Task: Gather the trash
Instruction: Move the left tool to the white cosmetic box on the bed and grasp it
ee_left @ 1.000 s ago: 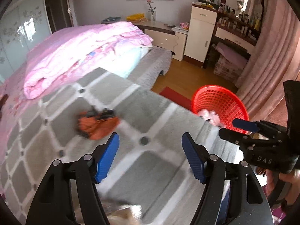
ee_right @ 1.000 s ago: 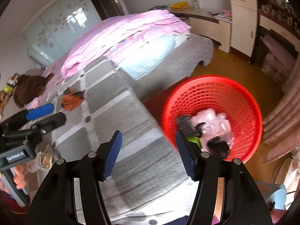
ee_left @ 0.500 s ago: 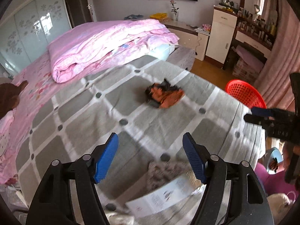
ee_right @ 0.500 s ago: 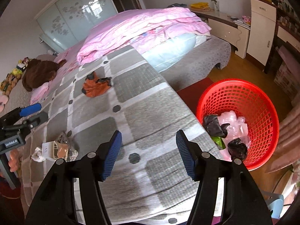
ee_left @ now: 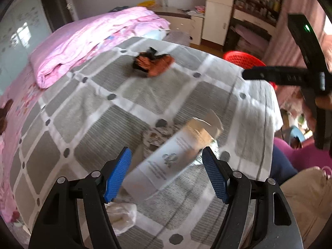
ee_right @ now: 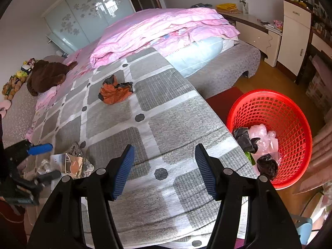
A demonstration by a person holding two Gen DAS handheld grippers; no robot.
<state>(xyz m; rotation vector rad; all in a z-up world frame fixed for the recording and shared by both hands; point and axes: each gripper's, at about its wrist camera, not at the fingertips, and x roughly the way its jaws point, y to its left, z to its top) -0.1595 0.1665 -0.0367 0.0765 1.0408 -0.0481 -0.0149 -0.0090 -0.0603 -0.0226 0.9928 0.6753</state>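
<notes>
Two hand-held grippers work over a grey-and-white checked blanket (ee_right: 166, 124) spread on a bed. The left gripper (ee_left: 166, 172), jaws wide apart and empty, hangs just above a torn-open cardboard box (ee_left: 176, 155) with printed text, lying near the blanket's near edge. A patterned wrapper (ee_left: 155, 137) touches the box on its far side and a crumpled white tissue (ee_left: 122, 213) sits just beside it, under the left finger. The right gripper (ee_right: 164, 170), equally wide open and holding nothing, hovers over bare blanket close to the right edge.

An orange-and-black crumpled wrapper (ee_right: 115, 91) lies well apart from the pile, toward the blanket's far edge by the folded pink duvet (ee_right: 157, 31). On the floor off the right edge stands a red mesh basket (ee_right: 290, 112), which already holds pink and black bags.

Judging by the pose, the step in hand is the approach to the next piece of trash. The move ahead calls for lowering the left gripper's jaws astride the box and closing across its thin walls, which will likely crush a little, before carrying it to the basket.

Against the view half a second back, the left gripper has dropped closer to the near-edge pile, so the box now fills the gap between its fingers; the right gripper has drifted slightly back from the basket.
</notes>
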